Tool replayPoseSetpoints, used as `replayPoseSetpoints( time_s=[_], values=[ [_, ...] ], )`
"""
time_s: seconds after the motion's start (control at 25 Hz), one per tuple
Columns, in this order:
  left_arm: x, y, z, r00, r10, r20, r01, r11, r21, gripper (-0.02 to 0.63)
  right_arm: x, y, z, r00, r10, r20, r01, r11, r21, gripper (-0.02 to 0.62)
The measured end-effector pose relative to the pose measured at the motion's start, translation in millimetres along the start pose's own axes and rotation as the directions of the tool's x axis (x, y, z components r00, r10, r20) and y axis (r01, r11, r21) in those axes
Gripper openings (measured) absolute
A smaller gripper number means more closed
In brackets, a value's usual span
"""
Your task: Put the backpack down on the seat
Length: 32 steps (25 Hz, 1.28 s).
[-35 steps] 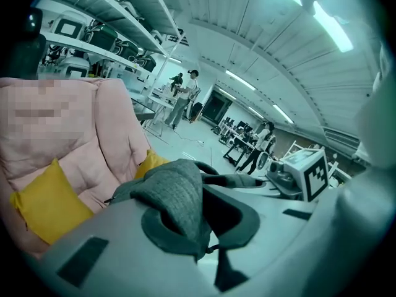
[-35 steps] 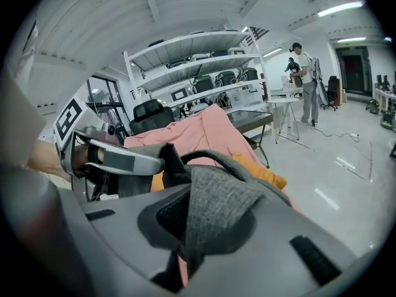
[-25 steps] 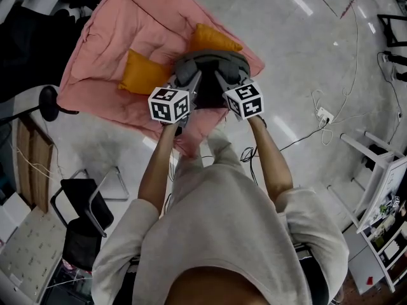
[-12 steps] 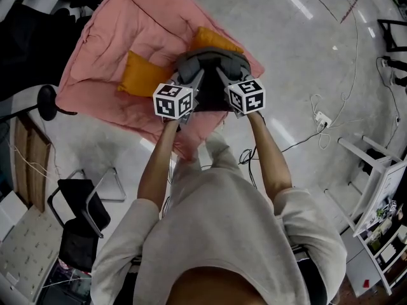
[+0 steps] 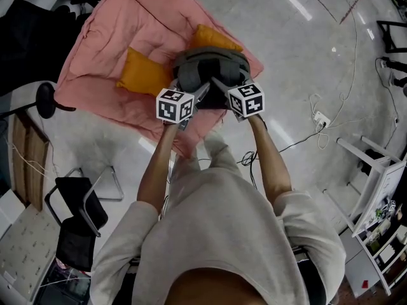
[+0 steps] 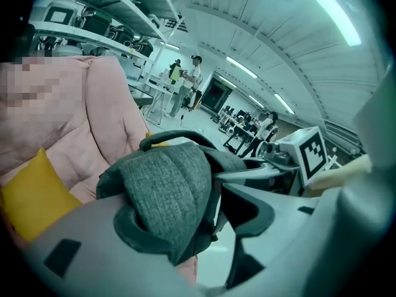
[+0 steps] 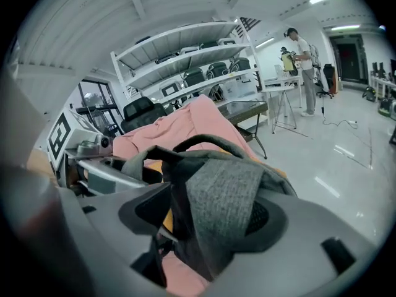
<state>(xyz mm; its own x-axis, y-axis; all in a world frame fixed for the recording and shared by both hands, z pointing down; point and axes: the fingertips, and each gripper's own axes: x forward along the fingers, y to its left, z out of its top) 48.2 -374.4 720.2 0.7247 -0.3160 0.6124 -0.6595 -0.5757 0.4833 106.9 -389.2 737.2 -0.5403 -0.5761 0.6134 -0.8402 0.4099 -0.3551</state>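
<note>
The room was lit brightly from above by ceiling strip lights, and white glare streaks were thrown across the glossy floor. Shadows were kept soft and short. Both gripper views were bent strongly at the edges and darkened in the corners. The left one was tinted teal, and its nearest foreground was blurred.

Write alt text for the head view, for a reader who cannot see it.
Seen from above, a person holds two grippers at a grey backpack on a pink seat with two yellow cushions. The jaws of the left gripper and the right gripper are opening, with the backpack's straps between them.
</note>
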Motion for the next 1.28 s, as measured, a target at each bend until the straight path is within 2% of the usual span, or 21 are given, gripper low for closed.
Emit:
replayPoseSetpoints(
  time_s=[0.2,0.32,0.48,0.64,0.88,1.16,1.28],
  values=[
    [-6.4,3.3,-25.7,0.999,0.05,-0.016,-0.05,0.999,0.003,0.284,-2.6,4.5,-13.3,1.0,-0.017,0.002,0.017,0.999,-0.032,0.393],
    [-10.7,3.9,-36.2,0.997,0.074,-0.026,-0.074,0.997,0.008,0.296,-8.8,4.2,-20.1,0.999,-0.041,0.007,0.041,0.999,-0.028,0.417],
    [-21.8,2.6,-48.2,0.996,0.084,-0.037,-0.083,0.996,0.008,0.296,-21.9,3.5,-26.6,0.997,-0.072,0.011,0.072,0.997,-0.035,0.419],
    [-34.4,-2.3,-61.2,0.994,0.09,-0.054,-0.089,0.996,0.022,0.296,-39.3,5.3,-25.8,0.995,-0.09,0.032,0.092,0.995,-0.044,0.405],
    [-58.9,-8.2,-67.0,0.993,0.114,-0.03,-0.112,0.993,0.045,0.296,-61.9,19.7,-18.8,0.991,-0.11,0.07,0.115,0.991,-0.068,0.386],
    [-98.0,-28.3,-46.6,0.987,0.143,0.067,-0.149,0.984,0.095,0.295,-94.9,45.1,-11.6,0.985,-0.129,0.113,0.14,0.985,-0.103,0.32],
    [-108.2,-39.7,-36.6,0.987,0.129,0.099,-0.14,0.984,0.113,0.295,-107.6,52.9,-9.3,0.979,-0.158,0.133,0.173,0.979,-0.108,0.258]
  ],
)
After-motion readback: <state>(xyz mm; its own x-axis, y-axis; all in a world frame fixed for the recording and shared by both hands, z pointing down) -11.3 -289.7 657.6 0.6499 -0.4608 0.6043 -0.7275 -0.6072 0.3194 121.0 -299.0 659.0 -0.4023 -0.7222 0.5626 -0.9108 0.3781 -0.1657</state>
